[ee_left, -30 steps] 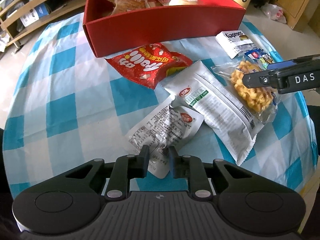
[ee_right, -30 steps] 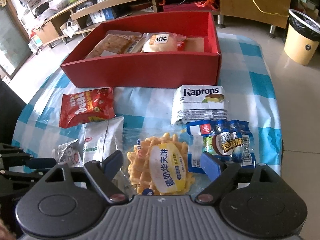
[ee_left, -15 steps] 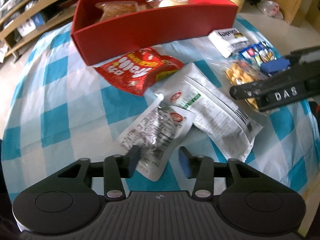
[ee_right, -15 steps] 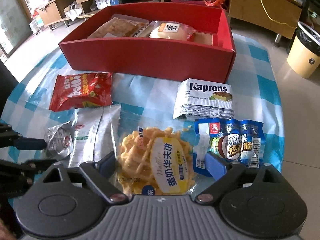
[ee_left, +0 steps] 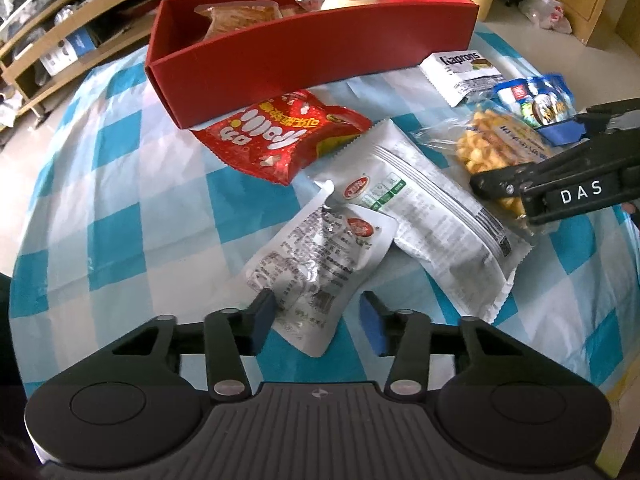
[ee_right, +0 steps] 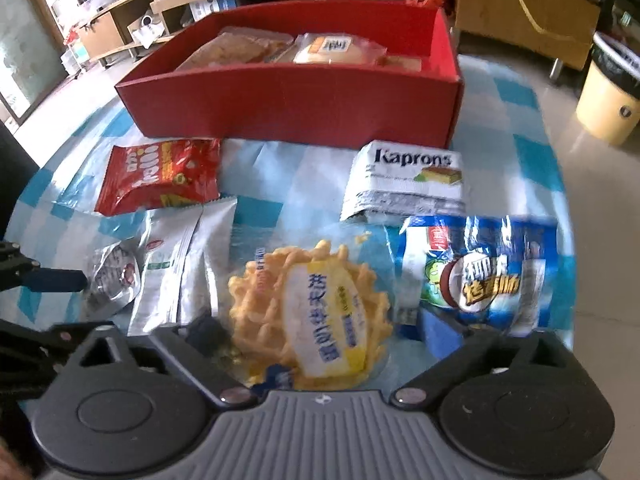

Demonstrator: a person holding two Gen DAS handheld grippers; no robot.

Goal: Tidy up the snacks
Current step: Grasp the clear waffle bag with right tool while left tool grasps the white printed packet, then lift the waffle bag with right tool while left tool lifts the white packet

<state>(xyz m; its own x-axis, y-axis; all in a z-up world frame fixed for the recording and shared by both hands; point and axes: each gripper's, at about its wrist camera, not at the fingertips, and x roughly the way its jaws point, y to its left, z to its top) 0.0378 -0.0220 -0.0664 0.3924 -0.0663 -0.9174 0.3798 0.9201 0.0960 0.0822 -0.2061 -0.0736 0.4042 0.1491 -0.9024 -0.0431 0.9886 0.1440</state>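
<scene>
My left gripper (ee_left: 318, 322) is open, its pads on either side of the near end of a small crinkled silver packet (ee_left: 320, 260), which lies on the checked cloth. My right gripper (ee_right: 324, 332) is open and low over a clear bag of yellow waffle snacks (ee_right: 316, 312), a pad at each side of it; it shows in the left wrist view (ee_left: 532, 160) too. A red box (ee_right: 292, 96) at the back holds several wrapped pastries. Loose on the cloth lie a red snack bag (ee_left: 280, 136), a long white pouch (ee_left: 432, 220), a Kaprons pack (ee_right: 404, 180) and a blue packet (ee_right: 480, 272).
The table is round with a blue and white checked cloth (ee_left: 100, 208). A yellow waste bin (ee_right: 608, 96) stands on the floor at the right. Wooden shelves (ee_right: 120, 20) line the back of the room.
My left gripper has opened from nearly shut around the silver packet's end. My right gripper has moved forward and down over the waffle bag.
</scene>
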